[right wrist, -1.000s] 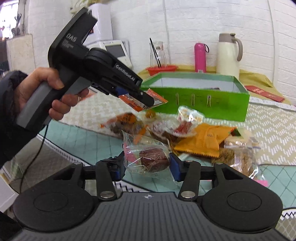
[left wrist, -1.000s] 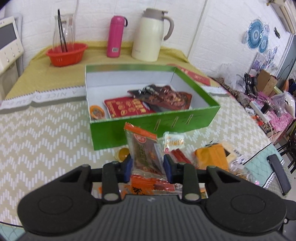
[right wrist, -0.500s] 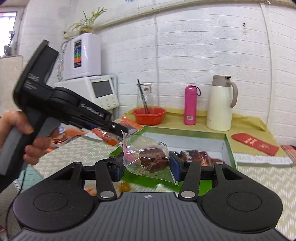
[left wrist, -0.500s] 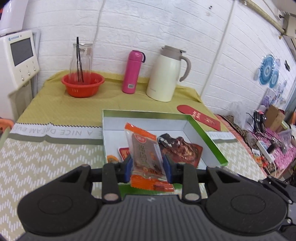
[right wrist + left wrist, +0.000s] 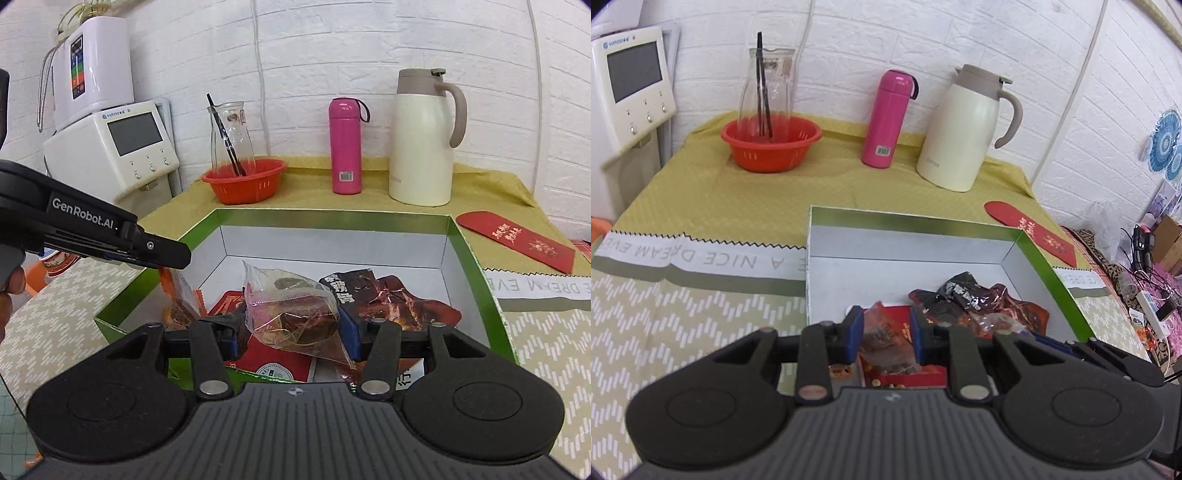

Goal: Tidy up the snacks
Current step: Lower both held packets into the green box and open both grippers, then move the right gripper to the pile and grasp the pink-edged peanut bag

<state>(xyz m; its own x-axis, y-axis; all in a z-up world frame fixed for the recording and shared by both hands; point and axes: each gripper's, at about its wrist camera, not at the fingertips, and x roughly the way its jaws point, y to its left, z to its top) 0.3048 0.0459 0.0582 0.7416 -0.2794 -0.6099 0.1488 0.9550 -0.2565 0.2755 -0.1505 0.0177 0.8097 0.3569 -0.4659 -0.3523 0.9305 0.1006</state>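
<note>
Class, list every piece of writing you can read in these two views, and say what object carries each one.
"GenRobot.AI": side of the left gripper.
"A NICE DREAM EVE...", upside down: white band of the tablecloth.
"VIMOO" or similar, plus unreadable characters: white appliance with a screen.
"SUPOR", faint: cream thermal jug.
Gold characters on the red envelope, the barcode label on the pink bottle and the snack packet print: too small or blurred.

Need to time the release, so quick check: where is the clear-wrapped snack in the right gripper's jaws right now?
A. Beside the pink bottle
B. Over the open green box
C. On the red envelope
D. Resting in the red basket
B: the clear-wrapped snack sits between the jaws of the right gripper, with the green box and the packets already in it directly below.
</note>
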